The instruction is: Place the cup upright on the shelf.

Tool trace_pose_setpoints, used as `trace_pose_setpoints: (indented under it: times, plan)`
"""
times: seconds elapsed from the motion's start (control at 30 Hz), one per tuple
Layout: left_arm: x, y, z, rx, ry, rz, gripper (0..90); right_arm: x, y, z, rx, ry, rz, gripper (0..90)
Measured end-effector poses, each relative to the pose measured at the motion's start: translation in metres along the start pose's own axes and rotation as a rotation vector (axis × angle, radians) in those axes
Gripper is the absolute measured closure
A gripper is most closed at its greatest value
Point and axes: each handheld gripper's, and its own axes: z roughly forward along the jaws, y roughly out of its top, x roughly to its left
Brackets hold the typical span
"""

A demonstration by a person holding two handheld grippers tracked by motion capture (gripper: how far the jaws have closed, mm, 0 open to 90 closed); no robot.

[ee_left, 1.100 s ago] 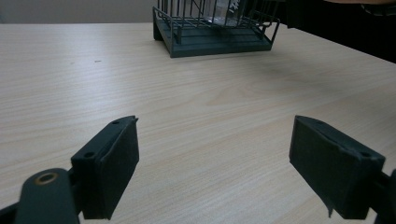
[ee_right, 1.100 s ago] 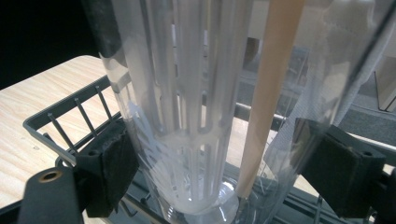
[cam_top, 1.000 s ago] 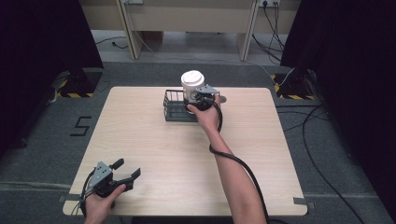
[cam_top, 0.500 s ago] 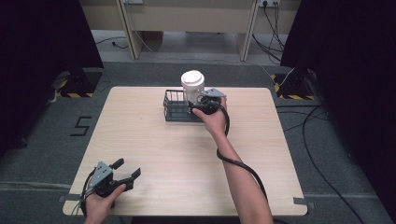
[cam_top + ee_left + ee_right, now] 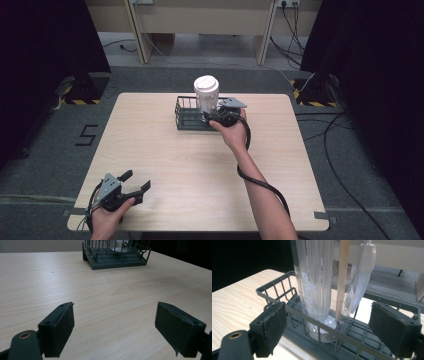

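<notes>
At the far side of the counter (image 5: 165, 150), the cup (image 5: 206, 93) stands upright in the rack (image 5: 186, 119); right hand-held gripper (image 5: 212, 117) spread just beside it, best drawn back level, clear of the wires. Right gripper view reveals a wooden stick (image 5: 342, 277) inside. Left hand-held gripper (image 5: 134, 184) spread, idle.

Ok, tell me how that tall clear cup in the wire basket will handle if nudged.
The clear cup looks tall and narrow-based, so probably tippy. Thin see-through plastic suggests it is light. The basket rail may catch it.
</notes>
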Motion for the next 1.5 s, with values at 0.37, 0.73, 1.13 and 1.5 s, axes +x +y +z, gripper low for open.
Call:
trace_pose_setpoints:
  times: [0.37, 0.73, 1.13, 1.5]
  plan:
    - [-0.001, 0.0, 0.0, 0.0, 0.004, 0.005, 15.2, 0.0, -0.004, -0.025, -0.032, 0.004, -0.004, 16.6]
    - [-0.001, -0.001, 0.001, 0.006, 0.002, 0.01, 15.2, 0.0, -0.013, -0.045, -0.039, 0.009, -0.008, 17.7]
    - [-0.003, -0.001, 0.0, 0.008, 0.002, 0.014, 15.2, -0.003, -0.026, -0.074, -0.042, 0.002, -0.009, 20.3]
    - [-0.003, -0.001, 0.001, 0.014, 0.002, 0.017, 15.2, -0.008, -0.042, -0.096, -0.034, -0.002, 0.013, 20.5]
